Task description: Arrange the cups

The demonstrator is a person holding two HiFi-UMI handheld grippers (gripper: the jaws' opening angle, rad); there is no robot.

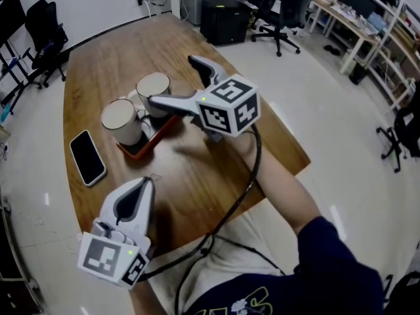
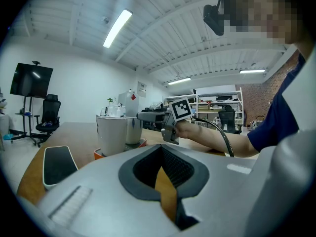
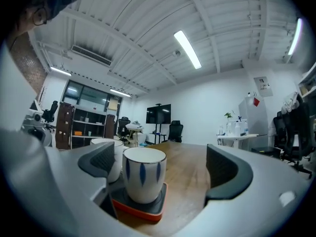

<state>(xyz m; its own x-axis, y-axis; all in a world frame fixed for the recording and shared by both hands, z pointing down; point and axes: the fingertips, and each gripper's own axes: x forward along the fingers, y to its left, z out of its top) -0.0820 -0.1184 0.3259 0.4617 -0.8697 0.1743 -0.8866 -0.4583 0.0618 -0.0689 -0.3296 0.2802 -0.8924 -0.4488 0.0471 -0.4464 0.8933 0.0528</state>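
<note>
Two white cups stand on a small orange tray (image 1: 142, 149) on the wooden table: one nearer me (image 1: 121, 120) and one further back (image 1: 153, 84). My right gripper (image 1: 174, 81) hovers just right of the far cup, jaws wide open and holding nothing. In the right gripper view that cup (image 3: 143, 174), white with blue marks, sits just ahead of the open gripper (image 3: 163, 167), closer to the left jaw and untouched; the other cup (image 3: 114, 154) peeks from behind that jaw. My left gripper (image 1: 148, 181) rests at the table's near edge, shut and empty.
A black phone (image 1: 87, 157) lies flat left of the tray, towards the table's left edge. Bare wood stretches behind the cups. Office chairs (image 1: 279, 8), a black box (image 1: 224, 20) and desks stand on the floor beyond the far end.
</note>
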